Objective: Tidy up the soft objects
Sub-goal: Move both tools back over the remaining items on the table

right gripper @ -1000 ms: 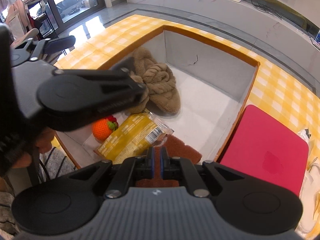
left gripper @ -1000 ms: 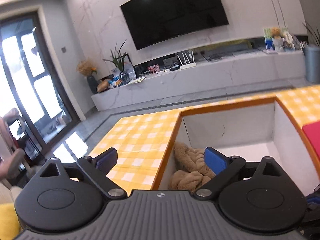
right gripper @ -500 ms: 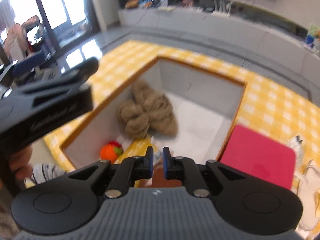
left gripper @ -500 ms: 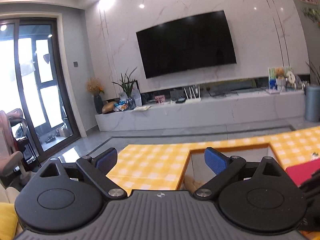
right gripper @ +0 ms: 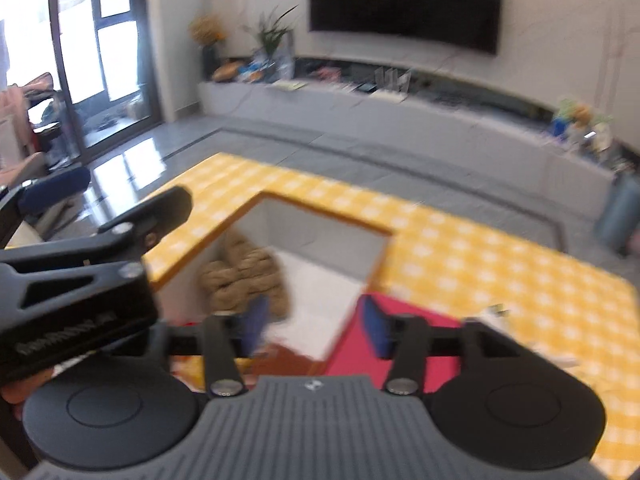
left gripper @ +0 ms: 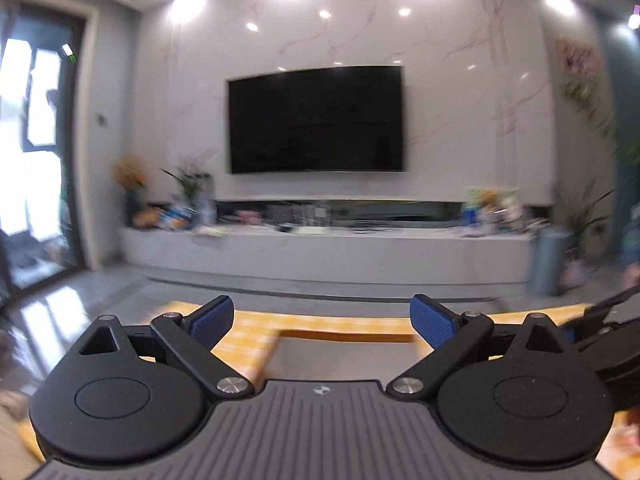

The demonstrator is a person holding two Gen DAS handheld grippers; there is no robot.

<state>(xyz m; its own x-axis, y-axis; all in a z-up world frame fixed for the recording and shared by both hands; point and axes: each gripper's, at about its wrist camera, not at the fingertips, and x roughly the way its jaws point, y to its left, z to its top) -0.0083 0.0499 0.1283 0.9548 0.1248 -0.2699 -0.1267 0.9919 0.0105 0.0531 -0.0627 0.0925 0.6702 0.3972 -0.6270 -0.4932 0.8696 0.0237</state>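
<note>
Marble-look wall panels and a dark television [left gripper: 316,120] fill the background, above a long low grey cabinet [left gripper: 328,256] crowded with small blurred items. Glass doors [right gripper: 80,40] brighten the left side of the room, and the grey floor shines in front of them.

Closer in stands a bench [right gripper: 460,248] covered in yellow-and-white check cloth, with a rectangular white-walled bin [right gripper: 320,236] sunk into it. Inside the bin, against its left wall, lies a tan, braided fluffy slipper [right gripper: 244,276]. Nearer the camera, a brown piece [right gripper: 288,364] shows between the pads, too blurred to name. A red mat [right gripper: 416,324] lies on the cloth just right of the bin.

The right tool [right gripper: 316,326] hangs above the bin's near edge, tilted downward; its jaws have just been opening and now stand wide, with nothing gripped between the blue pads [right gripper: 376,330].

The left tool [left gripper: 320,322] points almost level toward the television, its blue pads [left gripper: 210,322] spread wide with nothing between them; only the bin's far rim shows beyond. In the right wrist view it reaches in from the left, beside the bin.
</note>
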